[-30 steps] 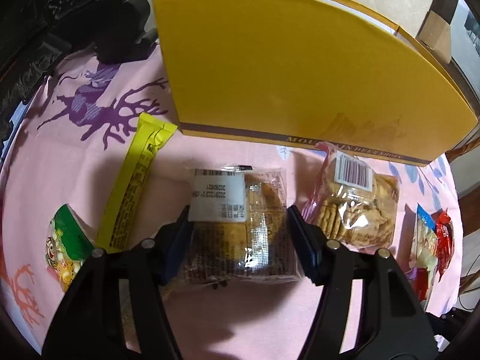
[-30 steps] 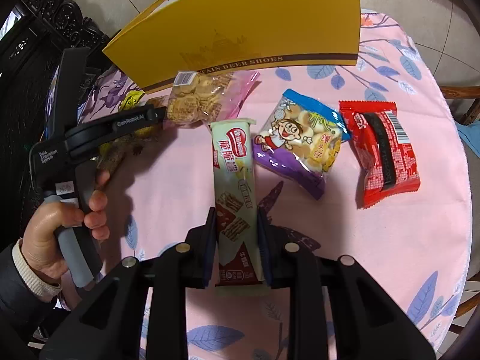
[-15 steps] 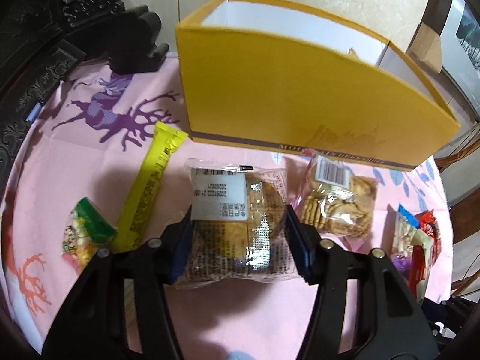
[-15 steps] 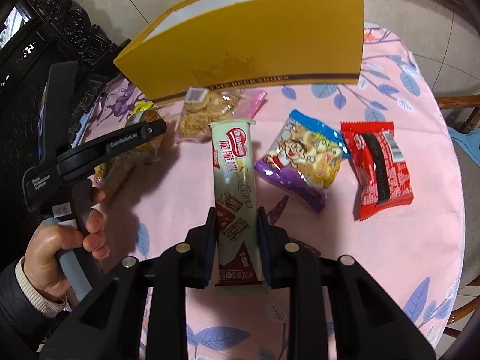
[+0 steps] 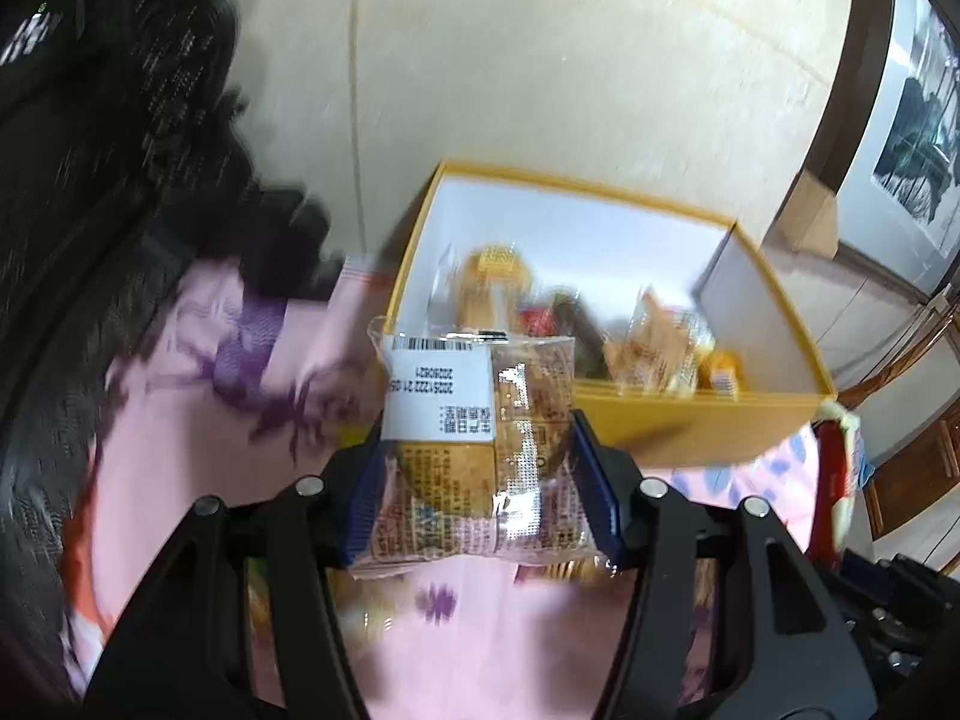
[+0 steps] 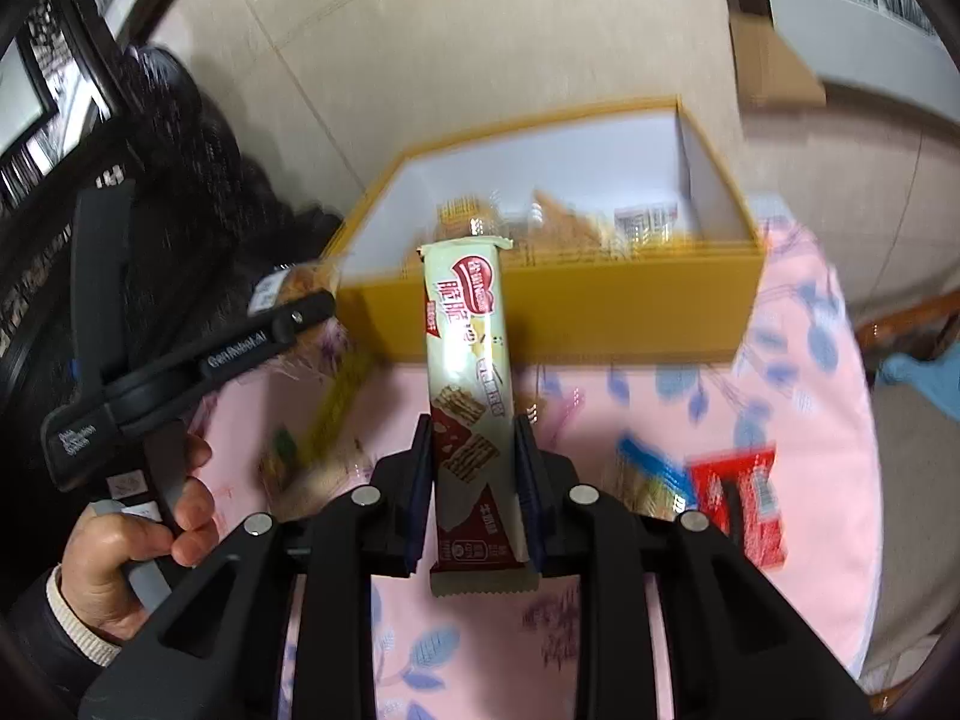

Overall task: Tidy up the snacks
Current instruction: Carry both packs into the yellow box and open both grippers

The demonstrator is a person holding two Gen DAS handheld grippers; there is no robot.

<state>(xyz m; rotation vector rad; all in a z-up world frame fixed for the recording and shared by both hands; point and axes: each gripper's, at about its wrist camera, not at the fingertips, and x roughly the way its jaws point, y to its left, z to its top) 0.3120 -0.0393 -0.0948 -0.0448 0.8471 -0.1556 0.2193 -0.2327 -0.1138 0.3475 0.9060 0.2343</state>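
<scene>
While my left hand-held gripper [image 5: 480, 468] clamps the clear cake packet [image 5: 474, 444] across its width, my right hand-held gripper [image 6: 474, 468] pinches the long wafer bar [image 6: 471, 384], pointing straight ahead. Both hang above the pink worktop [image 6: 798, 408]; the yellow box [image 6: 552, 312] lies ahead (already part full), its near wall in between.

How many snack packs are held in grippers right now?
2: a clear cake pack in the left gripper, and a long wafer bar in the right gripper. Both are above the table.
</scene>
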